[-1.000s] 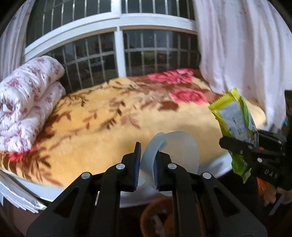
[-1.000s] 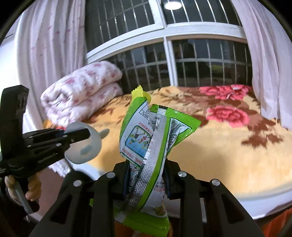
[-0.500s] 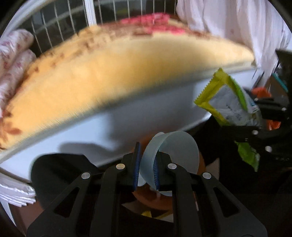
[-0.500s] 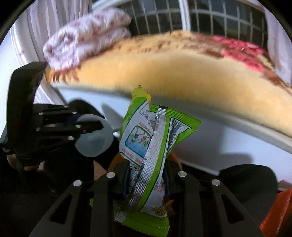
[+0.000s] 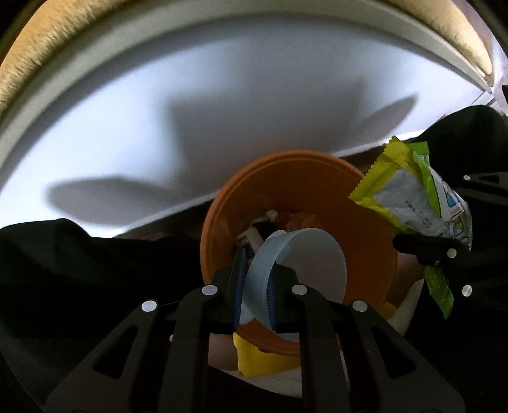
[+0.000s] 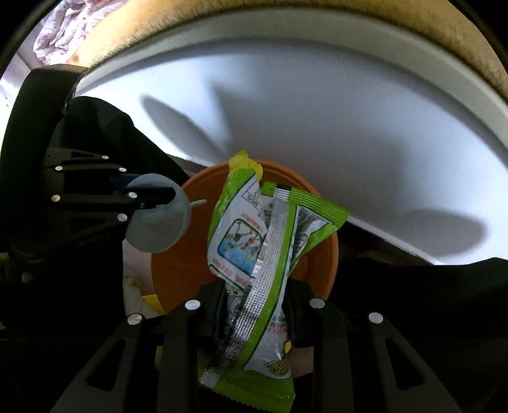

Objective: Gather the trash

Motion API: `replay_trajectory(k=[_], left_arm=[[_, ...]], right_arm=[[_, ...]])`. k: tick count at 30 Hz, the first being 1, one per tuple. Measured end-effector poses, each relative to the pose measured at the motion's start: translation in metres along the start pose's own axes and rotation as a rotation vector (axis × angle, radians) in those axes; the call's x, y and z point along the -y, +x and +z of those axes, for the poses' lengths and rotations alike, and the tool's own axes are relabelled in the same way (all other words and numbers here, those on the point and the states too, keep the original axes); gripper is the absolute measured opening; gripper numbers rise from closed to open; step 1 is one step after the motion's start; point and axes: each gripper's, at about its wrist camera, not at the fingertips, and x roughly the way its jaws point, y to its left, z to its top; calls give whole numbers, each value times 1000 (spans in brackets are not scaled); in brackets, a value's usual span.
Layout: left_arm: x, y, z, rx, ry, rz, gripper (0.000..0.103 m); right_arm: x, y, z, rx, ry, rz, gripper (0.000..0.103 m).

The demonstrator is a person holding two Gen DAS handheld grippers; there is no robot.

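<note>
My left gripper (image 5: 254,282) is shut on the rim of a translucent plastic cup (image 5: 304,270), held over the mouth of an orange trash bin (image 5: 365,254). Inside the bin lie some scraps of trash (image 5: 273,222). My right gripper (image 6: 254,305) is shut on a green snack wrapper (image 6: 266,254) above the same orange trash bin (image 6: 177,273). In the right wrist view the left gripper (image 6: 171,193) comes in from the left with the cup (image 6: 158,225). In the left wrist view the wrapper (image 5: 412,197) sticks up at the right.
The white side of the bed (image 5: 222,104) rises behind the bin, with the yellow blanket (image 5: 38,57) along its top edge. Dark fabric (image 5: 79,270) lies left of the bin. A yellow item (image 5: 257,359) shows beside the bin's base. A folded floral quilt (image 6: 60,28) lies on the bed.
Both grippers have dropped from bed height and tipped downward. The window and bed top have left the view, and the orange bin now sits under the cup and the wrapper.
</note>
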Motion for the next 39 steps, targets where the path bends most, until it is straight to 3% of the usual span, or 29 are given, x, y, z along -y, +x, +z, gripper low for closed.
replay_trajectory(k=[3,5,6,7,8,9,20,23,25,26,28,31,36,39], left_arm=[[2,7,1,-25,1,-4,12],[3,13,3,-51,2,-2,14],[3,17,3,-75,5,-1,32],[4,20,7,-91,7,0,50],[5,23,7,-100,7,7,79],[6,22,6,-93,10,10,82],[-1,4,4,-43,-3,19,82],[-5,-37,3,70,-2,26,82],[-6,-78,4,180,-8,21,82],[-7,-98,5,243,-7,27,83],[-6,-136,13,372,-5,91,92],[-7,-175,28,512,-27,171,94],[-22,-191,65,580,-175,194,94],[-33,-187,82,593,-209,234,94]], right_arm=[[3,10,1,-33,13,-3,30],[3,14,5,-45,15,-8,36],[3,16,5,-52,15,-13,58],[4,17,6,-52,18,-29,72],[4,16,6,-46,20,-43,72],[5,16,6,-44,23,-43,72],[11,-16,-2,45,93,-79,72],[2,-56,-2,162,62,-120,77],[-2,-97,3,289,48,-164,95],[-2,-120,7,373,51,-185,97],[-1,-155,17,500,67,-204,98],[5,-187,43,613,117,-255,98],[17,-211,82,719,200,-328,98],[29,-215,91,747,252,-385,98]])
